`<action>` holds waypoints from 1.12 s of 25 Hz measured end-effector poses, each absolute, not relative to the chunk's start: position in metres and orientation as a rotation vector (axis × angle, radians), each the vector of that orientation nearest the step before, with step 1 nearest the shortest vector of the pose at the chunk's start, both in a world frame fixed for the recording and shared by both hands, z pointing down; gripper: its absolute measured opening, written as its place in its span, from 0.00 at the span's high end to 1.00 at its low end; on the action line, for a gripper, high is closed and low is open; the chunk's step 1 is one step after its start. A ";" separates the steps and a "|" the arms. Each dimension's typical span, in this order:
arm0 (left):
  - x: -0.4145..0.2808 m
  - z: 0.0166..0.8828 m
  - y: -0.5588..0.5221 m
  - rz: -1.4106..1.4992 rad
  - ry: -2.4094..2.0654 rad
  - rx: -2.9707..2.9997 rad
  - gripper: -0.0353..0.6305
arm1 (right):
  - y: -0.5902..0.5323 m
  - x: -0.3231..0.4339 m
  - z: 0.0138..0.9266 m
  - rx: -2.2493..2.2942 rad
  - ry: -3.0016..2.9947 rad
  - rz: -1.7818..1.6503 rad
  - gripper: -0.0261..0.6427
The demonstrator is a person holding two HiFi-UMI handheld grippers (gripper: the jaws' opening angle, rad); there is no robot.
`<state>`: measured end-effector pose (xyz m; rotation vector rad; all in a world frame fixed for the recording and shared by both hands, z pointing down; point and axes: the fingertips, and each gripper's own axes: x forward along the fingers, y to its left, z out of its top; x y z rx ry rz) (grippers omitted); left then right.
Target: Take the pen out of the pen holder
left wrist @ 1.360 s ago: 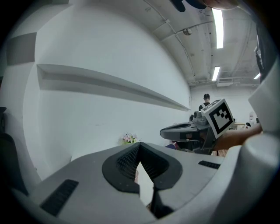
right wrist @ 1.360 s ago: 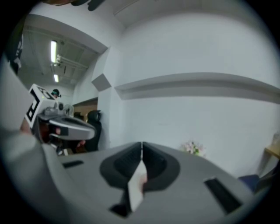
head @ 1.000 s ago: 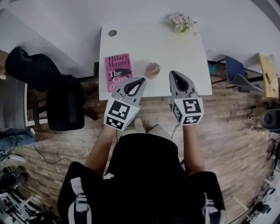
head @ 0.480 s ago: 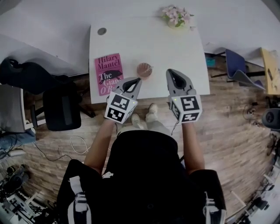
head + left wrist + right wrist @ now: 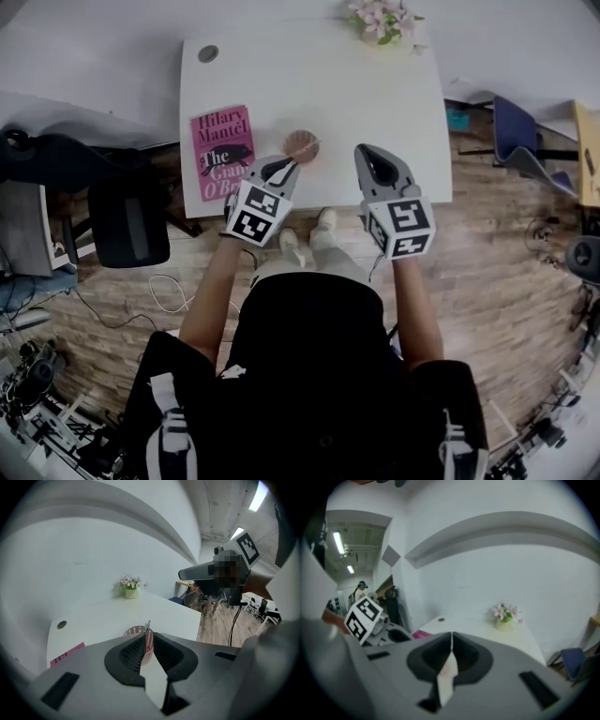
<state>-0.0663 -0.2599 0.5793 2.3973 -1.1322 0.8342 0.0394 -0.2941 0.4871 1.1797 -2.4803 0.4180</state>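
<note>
A pink mesh pen holder (image 5: 302, 145) stands near the front edge of the white table (image 5: 356, 84), with a pen (image 5: 311, 143) leaning out of it. My left gripper (image 5: 286, 169) points at the holder from just in front, tips close to its rim. In the left gripper view its jaws (image 5: 148, 639) are opening to a narrow slit; the holder (image 5: 135, 631) and pen (image 5: 147, 624) show through and beyond it, not pressed. My right gripper (image 5: 366, 153) hovers over the table's front edge, right of the holder. Its jaws (image 5: 451, 637) are shut and empty.
A pink book (image 5: 221, 150) lies left of the holder. A small pot of flowers (image 5: 382, 19) stands at the table's far edge, and a cable hole (image 5: 208, 54) sits at the far left corner. A black office chair (image 5: 122, 220) is left of the table.
Both grippers have come forward and down toward the table. The left one's tips now sit right at the pen holder, and its jaws have parted slightly.
</note>
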 end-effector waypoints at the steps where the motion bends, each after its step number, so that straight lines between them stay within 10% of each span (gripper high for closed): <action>1: -0.064 0.584 -0.263 0.853 -1.119 2.402 0.84 | -0.295 0.040 0.491 1.175 -2.476 0.427 0.91; 28: -0.037 0.655 -0.304 1.345 -0.838 2.480 0.75 | -0.298 0.067 0.543 1.170 -2.380 0.568 0.91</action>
